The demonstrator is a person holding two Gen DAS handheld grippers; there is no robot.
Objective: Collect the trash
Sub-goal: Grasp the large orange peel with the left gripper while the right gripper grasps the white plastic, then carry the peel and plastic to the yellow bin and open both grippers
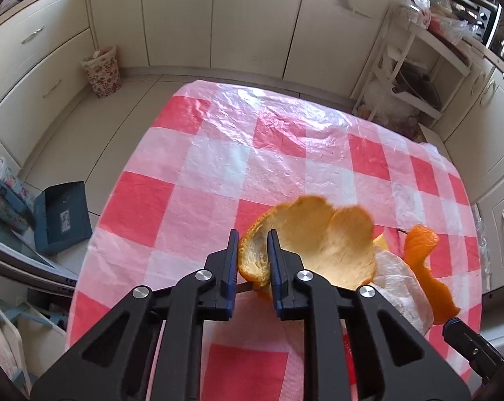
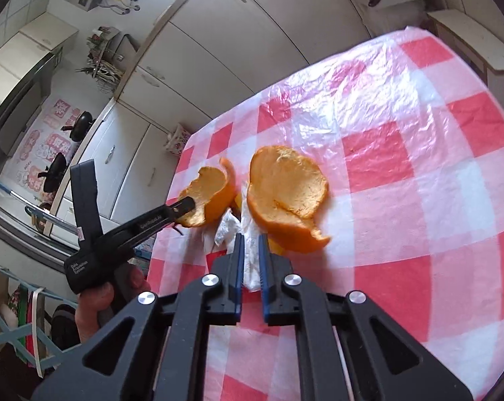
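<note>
My left gripper [image 1: 253, 245] is shut on the edge of a large curled orange peel [image 1: 322, 244], held over the red-and-white checked tablecloth [image 1: 218, 153]. In the right wrist view the same left gripper [image 2: 185, 205] grips that peel [image 2: 211, 197]. My right gripper [image 2: 250, 250] is shut on a crumpled white tissue [image 2: 252, 254], with a second orange peel [image 2: 285, 193] lying on it. That second peel [image 1: 425, 260] and the tissue [image 1: 402, 287] show at the right of the left wrist view.
A floral waste bin [image 1: 103, 70] stands on the floor by the cabinets beyond the table's far left corner. A blue box [image 1: 63, 217] lies on the floor at the left. A white shelf rack [image 1: 409, 67] stands at the far right.
</note>
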